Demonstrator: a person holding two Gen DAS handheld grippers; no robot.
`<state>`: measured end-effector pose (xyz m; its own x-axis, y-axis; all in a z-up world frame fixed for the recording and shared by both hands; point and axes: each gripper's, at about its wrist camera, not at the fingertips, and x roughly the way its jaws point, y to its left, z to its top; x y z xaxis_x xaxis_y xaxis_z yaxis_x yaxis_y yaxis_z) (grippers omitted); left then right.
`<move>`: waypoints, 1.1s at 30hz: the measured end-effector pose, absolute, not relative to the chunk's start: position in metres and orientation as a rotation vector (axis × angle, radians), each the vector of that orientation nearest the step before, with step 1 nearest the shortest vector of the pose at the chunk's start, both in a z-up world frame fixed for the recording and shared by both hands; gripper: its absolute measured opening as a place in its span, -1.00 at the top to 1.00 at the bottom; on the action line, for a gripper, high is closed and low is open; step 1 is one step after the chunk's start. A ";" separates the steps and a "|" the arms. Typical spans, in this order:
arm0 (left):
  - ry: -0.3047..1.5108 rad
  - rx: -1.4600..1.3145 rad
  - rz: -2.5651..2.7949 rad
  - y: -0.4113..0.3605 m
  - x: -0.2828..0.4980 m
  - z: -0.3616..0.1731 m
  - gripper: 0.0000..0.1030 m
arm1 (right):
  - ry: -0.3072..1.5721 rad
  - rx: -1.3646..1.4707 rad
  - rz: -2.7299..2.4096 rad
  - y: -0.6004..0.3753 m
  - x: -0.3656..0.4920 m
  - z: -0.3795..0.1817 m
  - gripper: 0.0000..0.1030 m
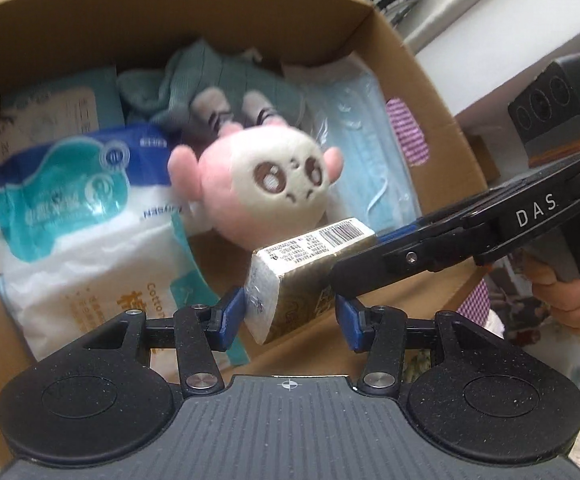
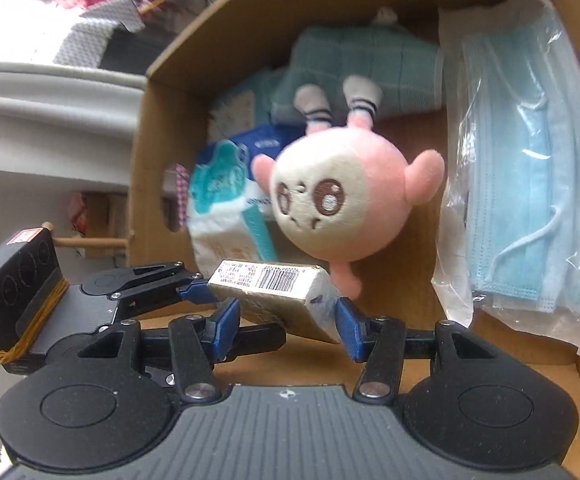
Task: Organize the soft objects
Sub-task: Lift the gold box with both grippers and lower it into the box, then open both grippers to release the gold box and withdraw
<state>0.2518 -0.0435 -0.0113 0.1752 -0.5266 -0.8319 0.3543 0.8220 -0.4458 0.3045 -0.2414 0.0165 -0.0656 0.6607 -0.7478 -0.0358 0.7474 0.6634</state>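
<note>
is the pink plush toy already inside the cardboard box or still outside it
Inside. The pink plush toy lies within the cardboard box walls, among the cotton pads and the face masks.

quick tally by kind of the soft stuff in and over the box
plush toy: 1
tissue packs: 3 (gold one held by both claws, cotton pack, pale pack)
mask pack: 1
green cloth: 1
total: 6
</note>
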 end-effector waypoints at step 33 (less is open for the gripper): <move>1.072 -0.335 -0.533 0.045 0.218 0.023 -0.55 | 1.566 0.348 0.601 -0.190 0.316 0.001 -0.16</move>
